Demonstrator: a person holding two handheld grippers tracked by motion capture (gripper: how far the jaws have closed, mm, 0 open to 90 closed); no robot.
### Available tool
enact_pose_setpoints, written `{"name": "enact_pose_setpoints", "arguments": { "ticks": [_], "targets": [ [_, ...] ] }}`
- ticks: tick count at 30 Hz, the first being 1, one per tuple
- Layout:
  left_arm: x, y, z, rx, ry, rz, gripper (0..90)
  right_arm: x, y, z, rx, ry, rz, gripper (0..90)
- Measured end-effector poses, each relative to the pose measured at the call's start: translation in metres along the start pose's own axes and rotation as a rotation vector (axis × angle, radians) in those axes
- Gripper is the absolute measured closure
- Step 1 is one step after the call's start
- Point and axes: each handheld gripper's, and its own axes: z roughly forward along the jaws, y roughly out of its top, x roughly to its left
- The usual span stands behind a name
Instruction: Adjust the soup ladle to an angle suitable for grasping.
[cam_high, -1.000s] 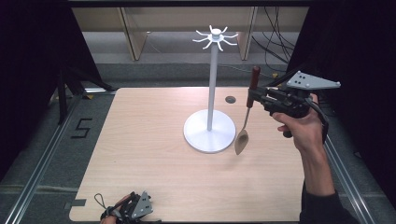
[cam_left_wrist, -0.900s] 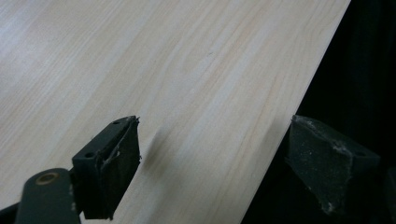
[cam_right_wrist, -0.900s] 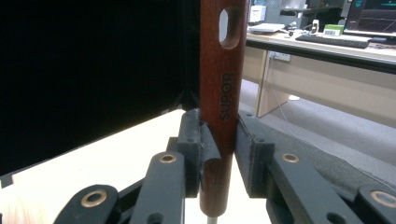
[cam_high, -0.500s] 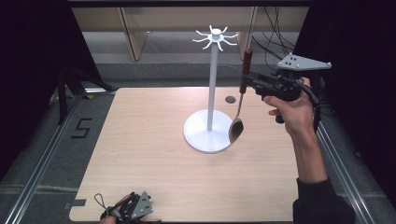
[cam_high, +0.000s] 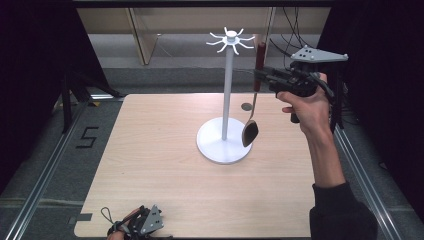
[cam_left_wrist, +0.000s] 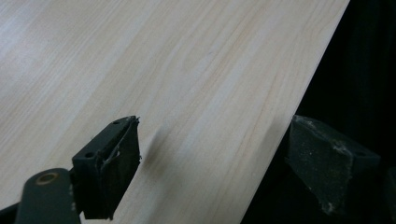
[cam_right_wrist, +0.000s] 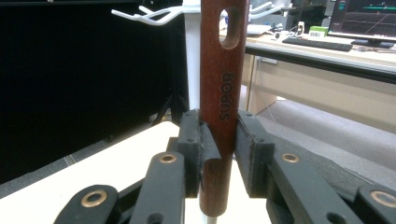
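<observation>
A spoon (cam_high: 252, 117) with a dark red-brown wooden handle (cam_right_wrist: 223, 84) hangs upright in the air, bowl down, to the right of a white hook stand (cam_high: 227, 92). My right gripper (cam_high: 260, 75) is shut on that handle, just right of the stand's pole and a little below its ring of hooks (cam_high: 231, 39). In the right gripper view the handle's hanging hole sits level with the white hooks (cam_right_wrist: 144, 16) behind it. My left gripper (cam_high: 135, 227) rests at the table's near left edge, with its jaws wide apart over the wooden table (cam_left_wrist: 163, 70) and nothing between them.
The stand's round white base (cam_high: 223, 145) sits right of the table's middle. A small dark round mark (cam_high: 246, 106) lies on the table behind the spoon. Black drapes flank the table, and desks with a monitor (cam_right_wrist: 364, 21) stand beyond.
My right gripper has lifted the spoon up and carried it left, from beside the stand's base to near the hooks at the top. The left gripper has not moved.
</observation>
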Motion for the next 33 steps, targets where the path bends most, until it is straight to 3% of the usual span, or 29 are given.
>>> {"name": "enact_pose_setpoints", "arguments": {
  "ticks": [8,22,23,31,33],
  "targets": [
    [-0.001,0.0,0.0,-0.008,0.01,-0.007,16.5,0.002,0.005,0.007,0.008,0.003,-0.009,73.8],
    [-0.001,0.0,0.0,-0.007,0.014,-0.009,16.6,-0.003,0.007,0.017,0.017,0.016,0.024,73.8],
    [-0.001,0.0,0.0,-0.009,0.014,-0.009,16.5,-0.002,0.008,0.017,0.034,0.012,0.041,73.8],
    [-0.001,0.0,0.0,-0.007,0.014,-0.008,16.5,-0.002,0.01,0.026,0.049,0.016,0.022,73.8],
    [-0.001,0.0,0.0,-0.009,0.014,-0.008,16.5,-0.001,0.01,0.028,0.06,0.015,0.037,73.7]
  ]
}}
